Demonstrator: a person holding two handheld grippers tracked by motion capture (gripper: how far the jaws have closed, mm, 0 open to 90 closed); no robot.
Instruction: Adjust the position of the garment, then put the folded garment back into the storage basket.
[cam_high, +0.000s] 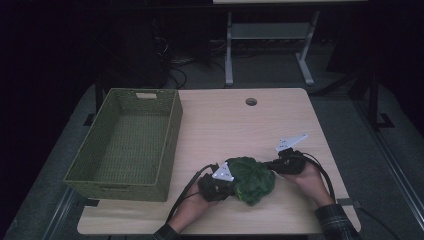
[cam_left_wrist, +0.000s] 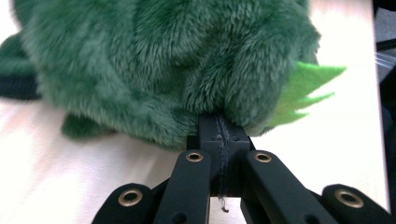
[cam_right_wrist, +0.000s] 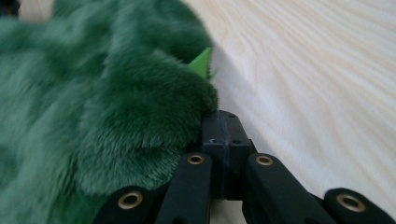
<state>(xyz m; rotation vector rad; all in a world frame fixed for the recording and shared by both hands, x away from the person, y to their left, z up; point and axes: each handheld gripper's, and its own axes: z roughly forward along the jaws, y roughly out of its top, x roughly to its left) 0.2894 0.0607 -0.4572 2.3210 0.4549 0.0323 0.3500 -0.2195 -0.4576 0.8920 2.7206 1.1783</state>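
Observation:
A fluffy dark green plush toy (cam_high: 252, 179) lies on the pale wooden table (cam_high: 235, 125) near its front edge, between my two hands. My left gripper (cam_high: 233, 186) meets its left side. In the left gripper view the jaws (cam_left_wrist: 223, 126) are pressed together with the toy's fur (cam_left_wrist: 177, 60) bulging over their tips and a thread caught between them. My right gripper (cam_high: 270, 167) meets the toy's right side. In the right gripper view its jaws (cam_right_wrist: 223, 122) are shut against a fold of fur (cam_right_wrist: 93, 116). Light green felt spikes (cam_left_wrist: 308, 88) stick out of the toy.
A green woven basket (cam_high: 170, 135) stands on the left part of the table with nothing in it. A round cable hole (cam_high: 251, 101) sits near the far edge. Beyond the table are a desk frame and cables on a dark floor.

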